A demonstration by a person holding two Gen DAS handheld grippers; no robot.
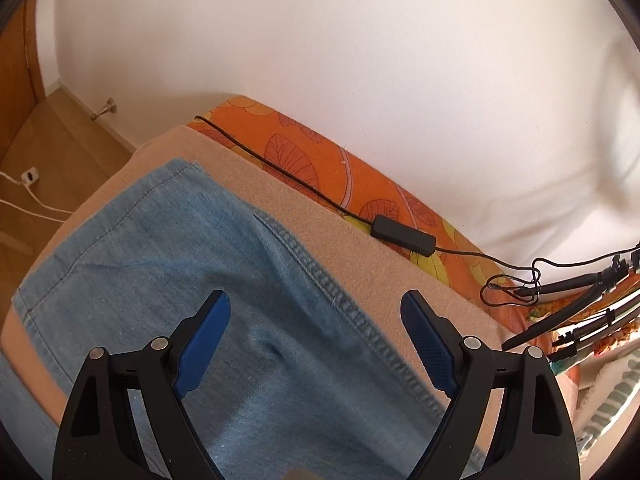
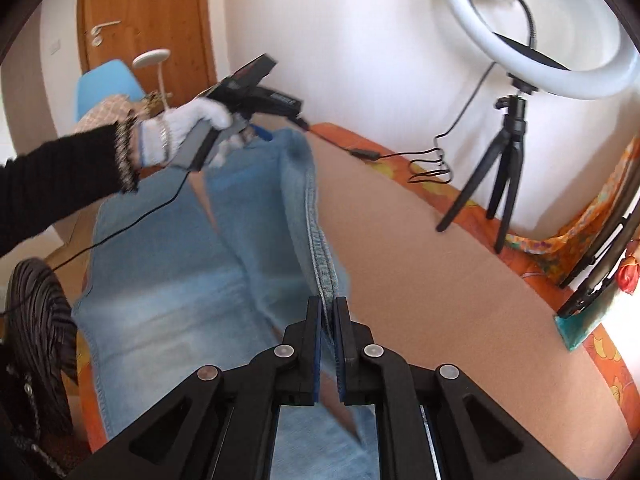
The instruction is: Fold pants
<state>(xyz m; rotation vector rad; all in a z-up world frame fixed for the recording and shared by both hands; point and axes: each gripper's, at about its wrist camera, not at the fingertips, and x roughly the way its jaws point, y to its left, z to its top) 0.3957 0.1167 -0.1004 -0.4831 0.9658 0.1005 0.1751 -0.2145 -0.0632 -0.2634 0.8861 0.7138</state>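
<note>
Light blue denim pants [image 1: 168,264] lie on a beige blanket [image 1: 360,248]. My left gripper [image 1: 316,312] is open, its blue pads wide apart just above the denim near its stitched side seam. My right gripper [image 2: 328,312] is shut on the stitched seam edge of the pants [image 2: 316,248] and holds that edge lifted, so one leg stands up as a ridge over the other leg [image 2: 160,280]. In the right wrist view the left gripper [image 2: 260,132], held in a white-gloved hand, hovers at the far end of the lifted leg.
A ring light on a black tripod [image 2: 504,152] stands on the bed at the right, its cable and inline switch [image 1: 402,236] along the orange patterned sheet [image 1: 320,160]. White wall behind. A wooden door [image 2: 148,20] and a blue chair [image 2: 104,84] stand far left.
</note>
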